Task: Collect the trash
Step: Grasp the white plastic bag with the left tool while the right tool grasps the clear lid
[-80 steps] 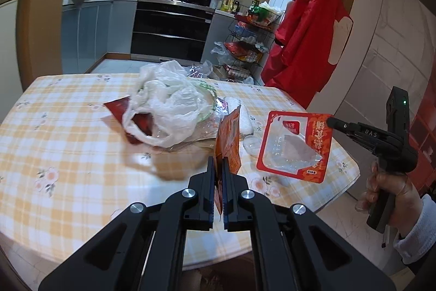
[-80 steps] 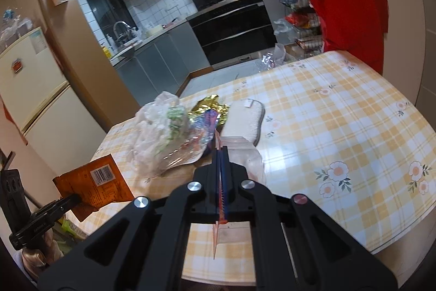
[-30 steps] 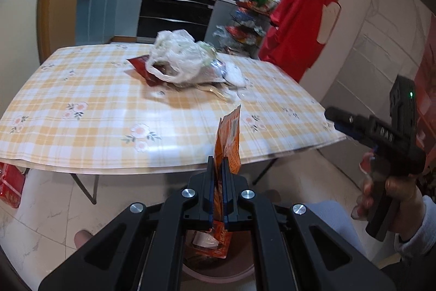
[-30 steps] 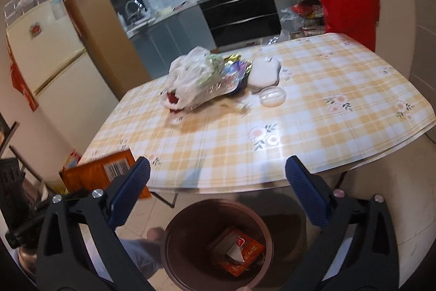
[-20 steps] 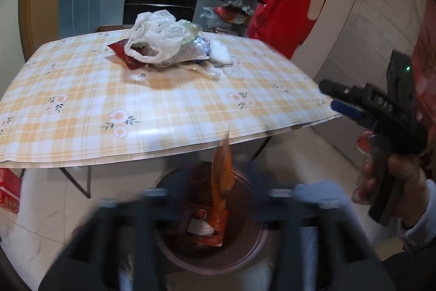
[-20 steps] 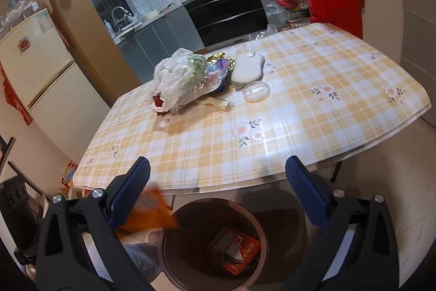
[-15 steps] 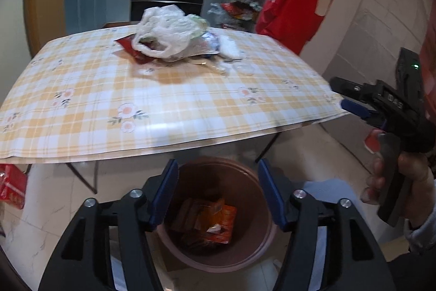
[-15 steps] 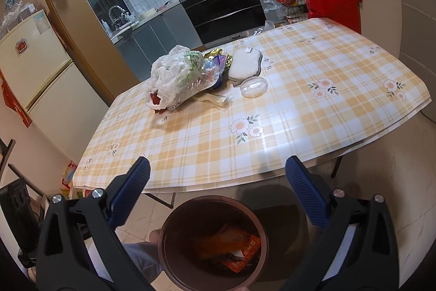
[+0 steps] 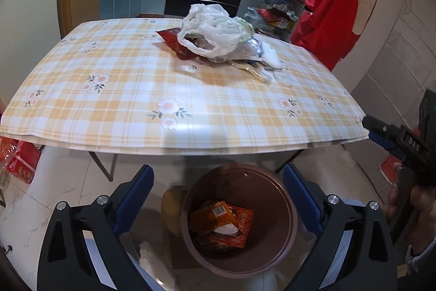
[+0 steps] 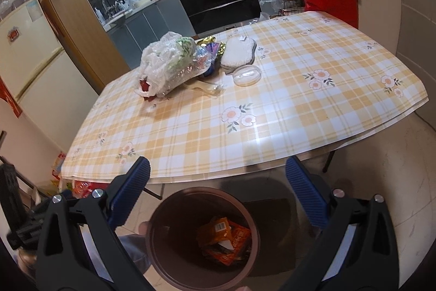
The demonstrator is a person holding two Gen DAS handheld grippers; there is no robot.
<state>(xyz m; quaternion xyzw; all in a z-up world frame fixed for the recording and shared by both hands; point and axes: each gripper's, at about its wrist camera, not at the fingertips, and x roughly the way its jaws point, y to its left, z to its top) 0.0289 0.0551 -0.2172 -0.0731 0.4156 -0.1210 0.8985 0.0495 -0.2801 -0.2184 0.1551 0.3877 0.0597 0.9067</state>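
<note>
You held both the left gripper and right gripper spread wide, empty, over the brown bin; orange wrappers lay inside, overlapping. Remaining trash pile sat far across the table, whose near edge overhung the bin.

A yellow-checked bench carries a white plastic bag atop wrappers at 12 o'clock; a brown bin stands on the floor at 6 o'clock.

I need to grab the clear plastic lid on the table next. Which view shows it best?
The right wrist view: the clear plastic lid sits unobstructed beside the white sponge. The left wrist view shows it small and faint.
</note>
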